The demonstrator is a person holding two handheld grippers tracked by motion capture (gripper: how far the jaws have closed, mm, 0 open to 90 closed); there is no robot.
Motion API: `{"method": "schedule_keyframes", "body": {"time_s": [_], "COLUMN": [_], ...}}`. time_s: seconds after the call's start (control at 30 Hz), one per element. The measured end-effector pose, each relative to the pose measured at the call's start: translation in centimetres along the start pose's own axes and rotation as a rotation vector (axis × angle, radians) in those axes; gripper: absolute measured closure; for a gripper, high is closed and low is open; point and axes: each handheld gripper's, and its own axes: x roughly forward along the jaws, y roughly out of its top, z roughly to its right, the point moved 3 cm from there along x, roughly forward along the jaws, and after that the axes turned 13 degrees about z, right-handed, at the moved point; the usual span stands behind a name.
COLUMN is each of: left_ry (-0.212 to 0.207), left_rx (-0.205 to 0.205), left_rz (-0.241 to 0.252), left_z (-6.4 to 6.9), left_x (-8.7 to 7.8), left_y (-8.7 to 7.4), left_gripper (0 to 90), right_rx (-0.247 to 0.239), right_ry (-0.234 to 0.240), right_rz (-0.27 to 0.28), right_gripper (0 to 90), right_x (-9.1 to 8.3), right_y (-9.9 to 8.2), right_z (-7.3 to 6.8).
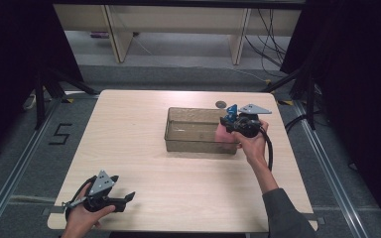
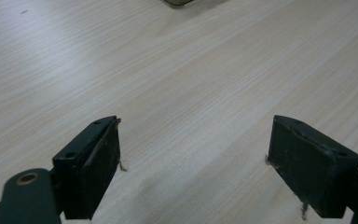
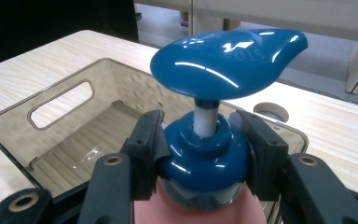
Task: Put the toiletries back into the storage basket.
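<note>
A: Item one, the right gripper (image 1: 231, 122)?

B: Held at the right end of the clear bin (image 1: 178, 130), over its near right corner. In the right gripper view its two black jaws are clamped on the blue collar of a pump bottle (image 3: 205, 154), one pad on each side, just under the pump head.

A: Describe the bottle.

B: Pink body, blue collar, white stem, glossy blue pump head (image 3: 228, 58) with the spout pointing toward the far right of that view. It stands upright in the grip. From the high view the pink body sits against the bin's right end; whether it rests on the bin floor or hangs above it, I cannot tell.

A: The bin itself?

B: Smoky transparent plastic, rectangular, with a slot handle (image 3: 61, 103) cut in the end wall. It lies right of centre on the light wood bench (image 1: 144, 158).

A: Item two, the left gripper (image 1: 126, 199)?

B: At the near left corner of the bench, well apart from the bin, held in the person's left hand (image 1: 82, 218). Jaws stand wide apart, nothing between them, bare bench beneath.

A: Anything else?

B: A round grommet hole (image 1: 221, 104) in the bench just beyond the bin.
</note>
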Motion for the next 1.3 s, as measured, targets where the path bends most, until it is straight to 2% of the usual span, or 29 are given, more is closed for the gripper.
{"method": "schedule_keyframes", "body": {"time_s": [0.03, 0.07, 0.1, 0.13, 0.2, 0.23, 0.3, 0.33, 0.37, 0.43, 0.5, 0.57, 0.6, 0.67, 0.77, 0.87, 0.97, 1.03, 1.07, 1.1, 1.2, 1.23, 1.3], "left_ry": [-0.001, -0.001, -0.002, -0.002, 0.000, -0.001, -0.001, -0.001, -0.001, 0.000, 0.000, 0.002, 0.000, -0.001, 0.000, 0.004, 0.004, 0.004, 0.005, 0.005, -0.001, 0.006, 0.003], "left_rx": [0.000, 0.000, -0.003, -0.007, 0.003, -0.003, -0.006, -0.006, 0.000, -0.003, -0.005, -0.002, -0.002, -0.006, 0.001, 0.000, 0.009, -0.020, -0.006, -0.020, 0.002, 0.001, 0.003], "left_rz": [-0.002, -0.002, 0.000, 0.003, 0.000, -0.002, -0.001, -0.002, 0.000, -0.003, -0.001, 0.008, -0.001, -0.001, 0.003, 0.006, 0.000, 0.016, 0.005, 0.022, 0.004, 0.001, 0.000], "left_z": [0.0, 0.0, 0.1, 0.1, -0.1, 0.0, 0.1, 0.1, 0.0, 0.0, 0.1, 0.0, 0.0, 0.1, 0.0, 0.0, 0.0, 0.2, 0.1, 0.2, 0.1, 0.1, 0.1], "left_x": [0.0, 0.0, -0.1, -0.1, 0.0, -0.1, -0.1, -0.1, 0.0, -0.1, -0.1, 0.0, -0.1, -0.1, 0.0, -0.1, -0.1, 0.0, -0.1, 0.0, -0.1, -0.2, -0.1], "left_y": [0.0, 0.0, 0.0, -0.1, 0.0, 0.0, 0.0, 0.0, 0.0, 0.0, 0.0, 0.0, 0.0, 0.0, 0.0, 0.0, 0.0, 0.0, 0.0, 0.1, 0.1, 0.1, 0.1], "left_gripper": [16.4, 16.5, 16.5, 16.5, 16.4, 16.4, 16.4, 16.5, 16.5, 16.4, 16.4, 16.4, 16.5, 16.5, 16.5, 16.4, 16.5, 16.5, 16.4, 16.5, 16.5, 16.5, 16.5], "right_rx": [0.043, 0.043, 0.014, 0.006, -0.011, 0.022, 0.033, -0.001, -0.014, -0.016, -0.005, -0.012, 0.001, 0.020, -0.022, -0.011, -0.037, -0.043, -0.010, -0.041, -0.034, 0.002, 0.017], "right_ry": [0.007, 0.007, 0.003, 0.003, 0.006, 0.011, 0.005, 0.013, 0.007, 0.006, 0.012, 0.009, 0.022, 0.016, 0.017, 0.022, 0.020, 0.018, 0.021, 0.021, 0.015, 0.017, 0.020], "right_rz": [-0.013, -0.013, -0.007, -0.008, -0.001, -0.016, -0.014, -0.016, -0.011, -0.004, -0.030, -0.016, -0.027, -0.025, -0.015, -0.029, -0.017, -0.012, -0.027, -0.003, 0.002, -0.001, -0.003], "right_gripper": [53.4, 53.4, 53.4, 53.4, 53.4, 53.4, 53.4, 53.4, 53.4, 53.4, 53.4, 53.4, 53.4, 53.4, 53.4, 53.4, 53.3, 53.2, 53.1, 53.0, 52.5, 51.4, 48.9], "right_x": [-0.1, -0.1, -0.1, -0.2, -0.2, -0.3, -0.3, -0.2, -0.2, -0.1, -0.3, -0.2, -0.1, -0.2, -0.4, -0.5, -0.4, -0.4, -0.5, -0.4, -0.4, -0.4, -0.5], "right_y": [-0.1, -0.1, -0.1, -0.1, -0.1, -0.2, -0.3, -0.4, -0.5, -0.6, -0.7, -0.8, -0.9, -1.0, -0.9, -1.0, -1.0, -1.0, -1.1, -1.1, -1.2, -1.2, -1.2], "right_z": [-0.3, -0.3, 0.0, 0.0, 0.1, -0.1, -0.3, -0.1, -0.1, -0.1, -0.2, -0.2, -0.3, -0.4, -0.1, -0.2, -0.3, -0.3, -0.5, -0.2, -0.3, -0.5, -0.6]}}
